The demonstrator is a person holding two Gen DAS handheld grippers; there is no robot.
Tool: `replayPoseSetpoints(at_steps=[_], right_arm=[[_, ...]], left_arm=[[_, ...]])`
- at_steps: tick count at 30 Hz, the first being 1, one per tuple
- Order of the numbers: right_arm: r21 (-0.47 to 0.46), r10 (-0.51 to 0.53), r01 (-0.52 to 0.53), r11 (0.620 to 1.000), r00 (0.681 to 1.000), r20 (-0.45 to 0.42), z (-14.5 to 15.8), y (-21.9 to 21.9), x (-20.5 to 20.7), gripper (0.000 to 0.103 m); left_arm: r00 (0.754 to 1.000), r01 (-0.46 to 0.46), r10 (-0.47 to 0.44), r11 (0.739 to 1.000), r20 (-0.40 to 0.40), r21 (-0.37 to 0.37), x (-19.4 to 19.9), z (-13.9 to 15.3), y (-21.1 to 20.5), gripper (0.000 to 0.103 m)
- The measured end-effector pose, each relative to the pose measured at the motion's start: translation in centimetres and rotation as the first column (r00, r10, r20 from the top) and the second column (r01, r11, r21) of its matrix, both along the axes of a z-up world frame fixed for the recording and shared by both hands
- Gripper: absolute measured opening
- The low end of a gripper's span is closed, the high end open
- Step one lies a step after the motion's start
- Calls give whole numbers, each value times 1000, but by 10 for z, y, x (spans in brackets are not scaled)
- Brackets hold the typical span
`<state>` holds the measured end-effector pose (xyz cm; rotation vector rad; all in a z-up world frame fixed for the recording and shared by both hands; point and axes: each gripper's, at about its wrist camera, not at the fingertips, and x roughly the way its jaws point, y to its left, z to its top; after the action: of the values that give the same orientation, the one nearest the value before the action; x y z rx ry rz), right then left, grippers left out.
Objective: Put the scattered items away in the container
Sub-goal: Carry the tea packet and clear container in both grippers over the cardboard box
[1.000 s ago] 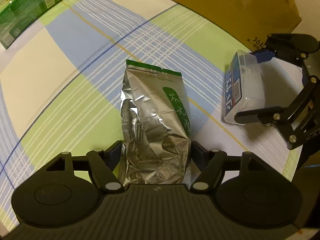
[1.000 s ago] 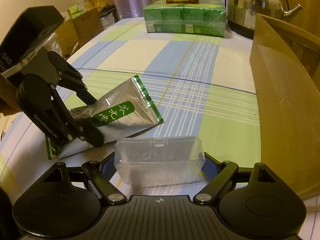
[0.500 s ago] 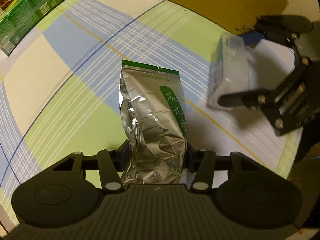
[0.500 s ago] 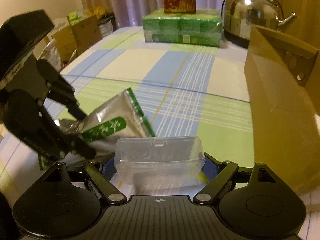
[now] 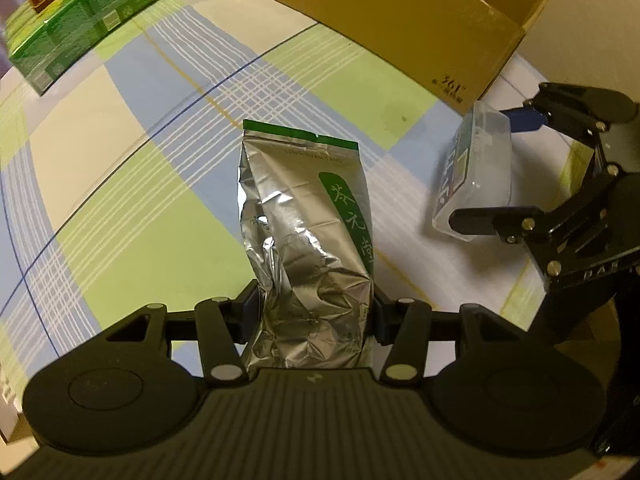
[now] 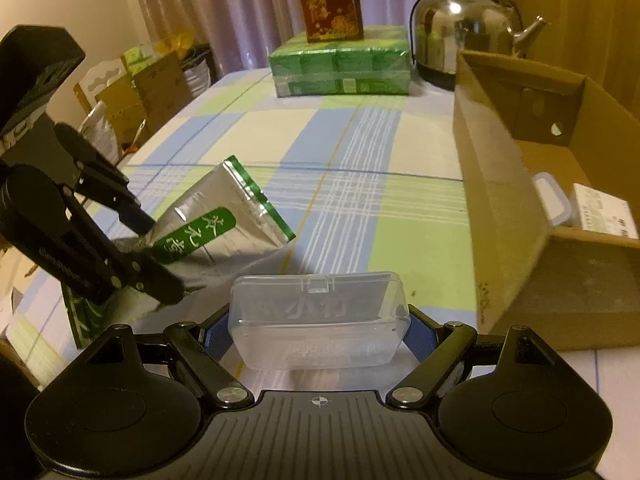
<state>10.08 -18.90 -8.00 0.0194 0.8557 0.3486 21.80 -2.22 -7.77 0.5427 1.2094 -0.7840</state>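
The cardboard box (image 6: 520,216) stands open on the checked surface (image 6: 352,152), ready for filling. The foil pouch (image 5: 308,248) is clamped by the left hand-held gripper (image 5: 316,308), the clear case (image 6: 320,320) by the right hand-held gripper (image 6: 318,330), both lifted for carrying over.

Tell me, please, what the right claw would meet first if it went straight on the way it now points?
Probably nothing soon: the right claw, holding the clear plastic case, points along bare tablecloth toward the green packs. The cardboard box lies just right of that line; depth is uncertain.
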Motion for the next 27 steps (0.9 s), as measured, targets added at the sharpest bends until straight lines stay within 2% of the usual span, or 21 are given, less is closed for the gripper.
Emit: replayPoseSetpoints(at_steps=[7, 12, 27], right_arm=[[2, -20, 20, 1000, 998, 57, 28, -8, -20, 83], [4, -41, 41, 999, 996, 75, 37, -16, -32, 83], [11, -77, 77, 997, 989, 124, 62, -30, -52, 83]], left_arm=[[998, -62, 62, 998, 11, -21, -28, 18, -7, 48], [994, -109, 110, 993, 18, -48, -47, 31, -10, 48], [992, -121, 124, 987, 23, -107, -74, 61, -22, 48]])
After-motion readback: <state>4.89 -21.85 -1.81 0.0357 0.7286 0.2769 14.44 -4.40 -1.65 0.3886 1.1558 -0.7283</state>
